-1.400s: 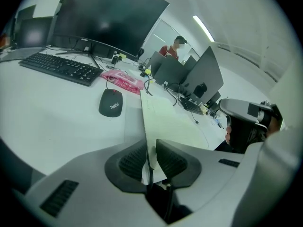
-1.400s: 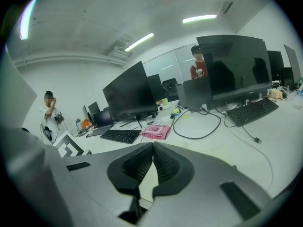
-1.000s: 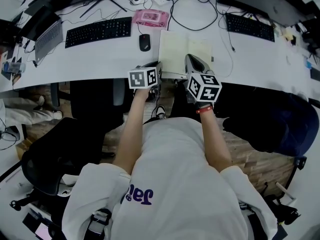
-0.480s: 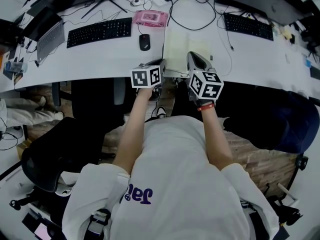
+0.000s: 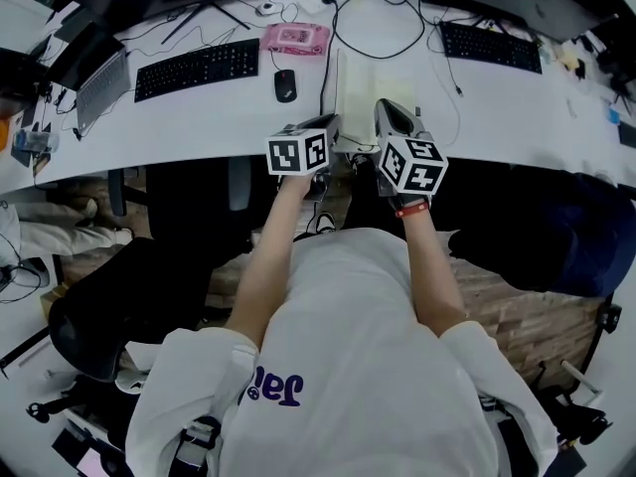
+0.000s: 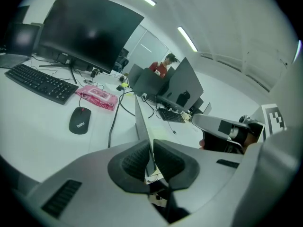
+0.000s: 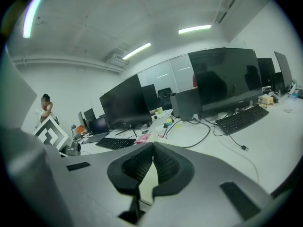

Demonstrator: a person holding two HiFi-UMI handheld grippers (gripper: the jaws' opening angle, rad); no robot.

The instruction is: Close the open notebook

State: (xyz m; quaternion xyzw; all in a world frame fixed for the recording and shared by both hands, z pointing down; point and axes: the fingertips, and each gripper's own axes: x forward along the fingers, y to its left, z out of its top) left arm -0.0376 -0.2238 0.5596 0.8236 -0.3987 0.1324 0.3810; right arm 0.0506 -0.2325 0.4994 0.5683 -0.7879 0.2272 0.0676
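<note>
Cream paper no longer lies spread flat beyond your left tongs [image 6: 150, 151]. A second ago the notebook [image 5: 383, 78] lay open with both halves face up. Now its left leaf [image 6: 142, 119] stands almost on edge, rising straight out of those tongs, so from above you see little more than a thin line of it. I judge the closing to be about half done: the leaf is up near vertical, and it has yet to tip over toward your right tongs [image 7: 153, 149] and come down on the right page [image 7: 147, 181].

Your left tongs have just been closing and now stand nearly together. They are pinched on the near edge of the left leaf, which runs up between the two pads.

Your right tongs are closed, pad tips meeting, with nothing caught between them. They sit just beside the left pair, over the near edge of the right page, which shows pale below the pads. I cannot tell whether they press that page down onto the white surface [image 5: 199, 107].
</note>
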